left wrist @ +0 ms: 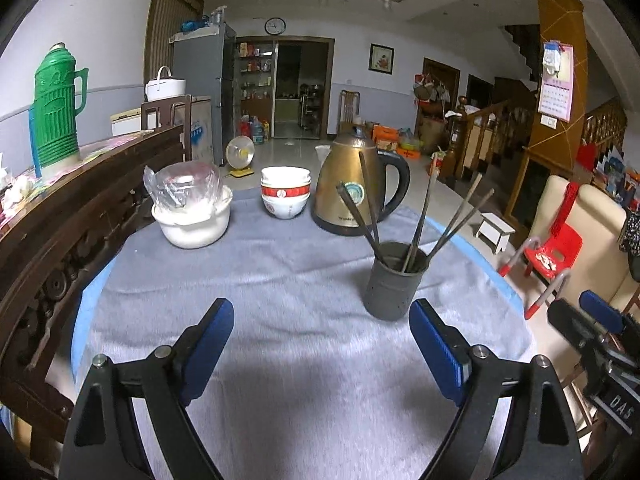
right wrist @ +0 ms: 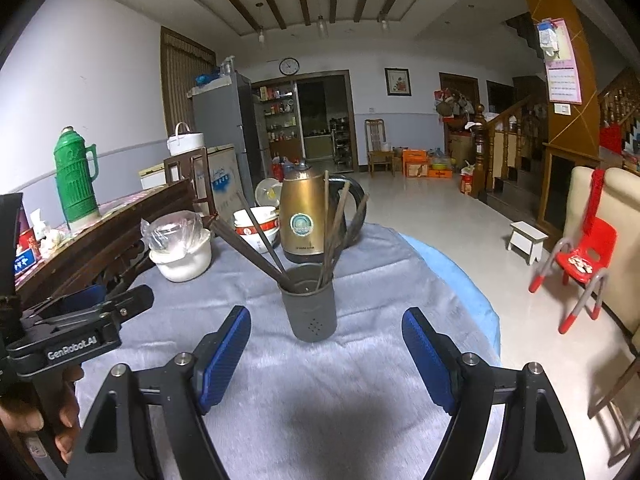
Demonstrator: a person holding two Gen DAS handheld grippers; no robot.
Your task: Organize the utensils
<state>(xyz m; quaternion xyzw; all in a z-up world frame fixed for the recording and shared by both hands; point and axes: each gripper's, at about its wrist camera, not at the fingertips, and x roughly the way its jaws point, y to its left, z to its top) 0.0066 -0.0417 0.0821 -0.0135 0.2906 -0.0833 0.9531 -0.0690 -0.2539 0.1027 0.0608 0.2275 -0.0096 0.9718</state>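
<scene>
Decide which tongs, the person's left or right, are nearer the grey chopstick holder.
Right. The right tongs face the chopstick holder head-on, open, just short of it. The left tongs sit off to its left, open over bare cloth.

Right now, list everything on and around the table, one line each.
chopsticks: several, dark, standing in the holder
holder: one, dark grey, near table edge
kettle: one, gold with black handle, behind holder
bowls: stacked, white with red, beside kettle
white pot: one, plastic-wrapped bowl on top, table's left
cloth: one, grey, covering table
thermos: one, green, on sideboard
child's chair: one, red, on floor
left gripper: open, empty
right gripper: open, empty
</scene>
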